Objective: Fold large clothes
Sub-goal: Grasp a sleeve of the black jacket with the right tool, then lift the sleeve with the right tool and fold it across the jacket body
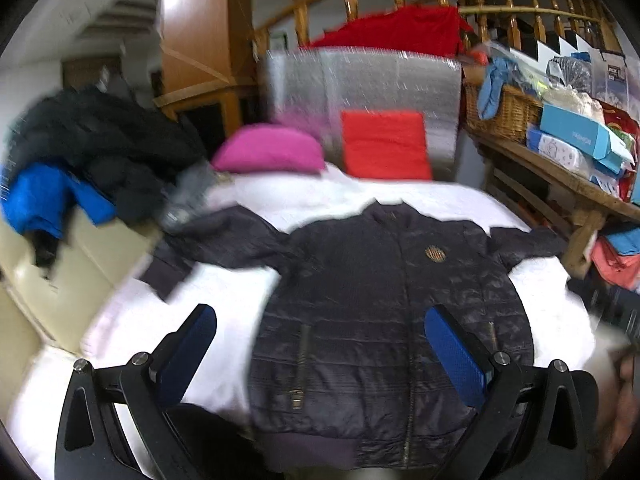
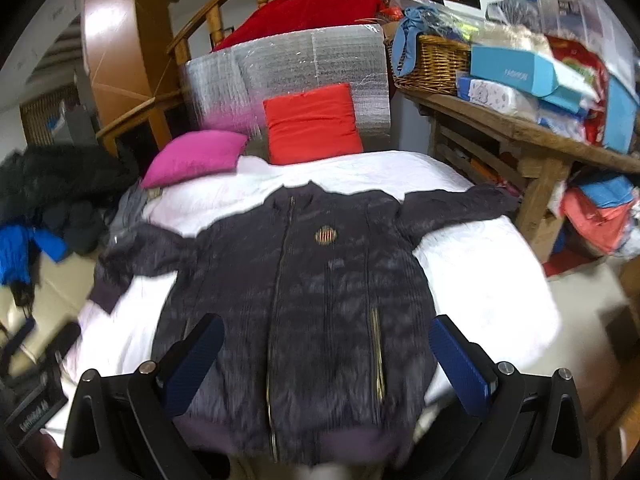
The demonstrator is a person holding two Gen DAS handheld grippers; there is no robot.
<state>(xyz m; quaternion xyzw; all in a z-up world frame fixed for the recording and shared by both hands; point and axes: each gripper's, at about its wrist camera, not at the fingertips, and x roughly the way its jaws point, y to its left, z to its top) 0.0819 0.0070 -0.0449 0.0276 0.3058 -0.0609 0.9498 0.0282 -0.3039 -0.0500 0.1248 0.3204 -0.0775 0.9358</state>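
left wrist view: left tongs [image 1: 320, 344] wide apart, empty; right tongs [image 2: 326, 354] likewise, above dark jacket [image 2: 320, 280].

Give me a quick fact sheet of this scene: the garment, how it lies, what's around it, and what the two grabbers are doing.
garment: dark quilted jacket, zipped
pose: flat, front up, sleeves spread, unfolded
surface: white bed
behind: pink pillow, red pillow
left gripper: open, empty
right gripper: open, empty

Jacket [image 1: 380, 320] hem cut off below; left sleeve [image 1: 208, 240] motion-blurred
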